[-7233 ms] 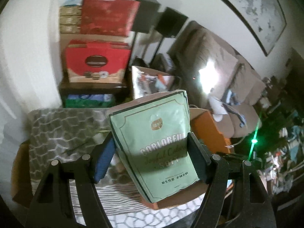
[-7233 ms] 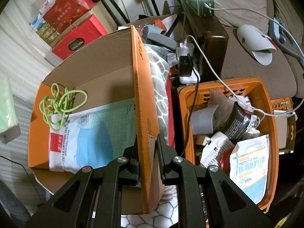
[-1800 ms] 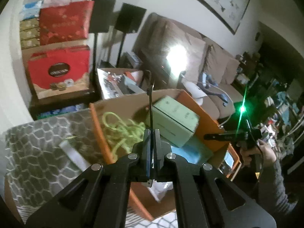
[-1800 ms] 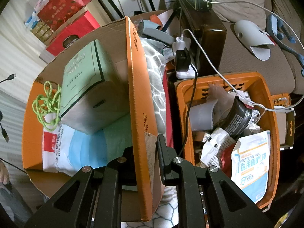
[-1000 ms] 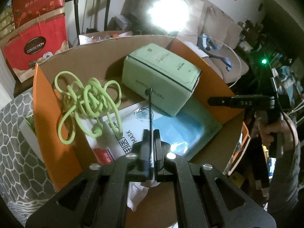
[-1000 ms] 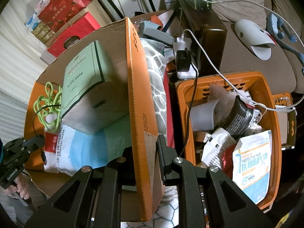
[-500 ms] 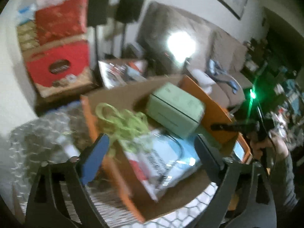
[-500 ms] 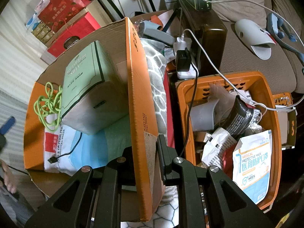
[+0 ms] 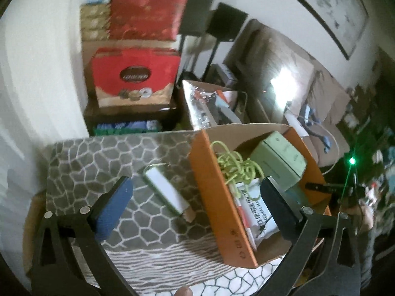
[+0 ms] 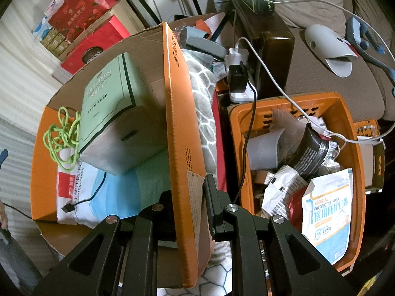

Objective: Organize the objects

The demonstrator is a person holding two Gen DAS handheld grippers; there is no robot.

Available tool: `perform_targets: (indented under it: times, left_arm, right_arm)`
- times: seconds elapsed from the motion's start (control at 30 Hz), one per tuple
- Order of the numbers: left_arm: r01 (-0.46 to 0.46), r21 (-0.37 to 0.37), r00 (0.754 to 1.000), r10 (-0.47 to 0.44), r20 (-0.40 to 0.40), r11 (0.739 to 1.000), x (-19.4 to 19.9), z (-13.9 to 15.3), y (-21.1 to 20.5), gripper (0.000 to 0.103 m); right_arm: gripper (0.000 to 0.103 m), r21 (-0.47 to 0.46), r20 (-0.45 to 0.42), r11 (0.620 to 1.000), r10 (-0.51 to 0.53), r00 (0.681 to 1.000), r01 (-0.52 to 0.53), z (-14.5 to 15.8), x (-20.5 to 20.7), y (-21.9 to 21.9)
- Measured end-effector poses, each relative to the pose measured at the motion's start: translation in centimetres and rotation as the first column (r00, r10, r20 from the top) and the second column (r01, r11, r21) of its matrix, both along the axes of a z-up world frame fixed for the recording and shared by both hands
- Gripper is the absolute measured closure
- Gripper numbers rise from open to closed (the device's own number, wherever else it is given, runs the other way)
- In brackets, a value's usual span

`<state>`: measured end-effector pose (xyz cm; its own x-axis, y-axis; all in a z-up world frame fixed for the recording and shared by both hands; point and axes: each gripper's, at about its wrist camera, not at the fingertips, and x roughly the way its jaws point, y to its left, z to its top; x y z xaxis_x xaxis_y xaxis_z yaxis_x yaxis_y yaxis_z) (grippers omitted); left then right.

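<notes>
An orange cardboard box [image 9: 217,197] sits on a grey patterned blanket [image 9: 98,162]. It holds a green tissue pack [image 10: 111,98], a lime green cord [image 10: 61,135], a mask packet [image 10: 81,190] and a black USB cable [image 10: 81,201]. My right gripper [image 10: 195,202] is shut on the box's orange flap [image 10: 182,123], holding it upright. My left gripper [image 9: 195,194] is open and empty above the blanket, to the left of the box. A green and white pack [image 9: 165,190] lies on the blanket between its fingers.
An orange basket [image 10: 345,113] full of packets stands right of the box, with a power strip [image 10: 238,74] and cables behind it. Red gift boxes [image 9: 135,79] are stacked on a shelf by the wall. A sofa [image 9: 284,56] lies beyond.
My left gripper carried the black cable over the box, opened and let it go inside, then drew back left over the blanket. The right gripper has kept its hold on the flap.
</notes>
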<state>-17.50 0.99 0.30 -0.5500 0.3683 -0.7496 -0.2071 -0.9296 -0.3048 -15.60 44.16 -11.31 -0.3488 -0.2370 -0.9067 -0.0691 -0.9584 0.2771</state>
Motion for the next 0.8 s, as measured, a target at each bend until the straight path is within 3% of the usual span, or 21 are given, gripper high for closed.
perform_targets:
  times: [0.3,0.63,0.8]
  left_arm:
    - [-0.129,-0.031,0.987,0.131,0.097,0.991,-2.1,-4.9,-2.4,0.0]
    - [-0.266,-0.039,0.941,0.268,0.207,0.963,-4.7,-9.8,-2.7,0.001]
    - [-0.282,-0.047,0.923,0.285,0.258,0.958,-6.1,-11.7,-1.6,0.008]
  right_arm:
    - [0.088,0.004,0.001,1.0,0.0,1.0,0.0,-0.2,0.1,-0.1]
    - [0.088,0.005,0.007,1.0,-0.004,1.0,0.004,-0.5,0.2,-0.1]
    - [0.088,0.005,0.012,1.0,-0.005,1.0,0.005,-0.7,0.2,0.0]
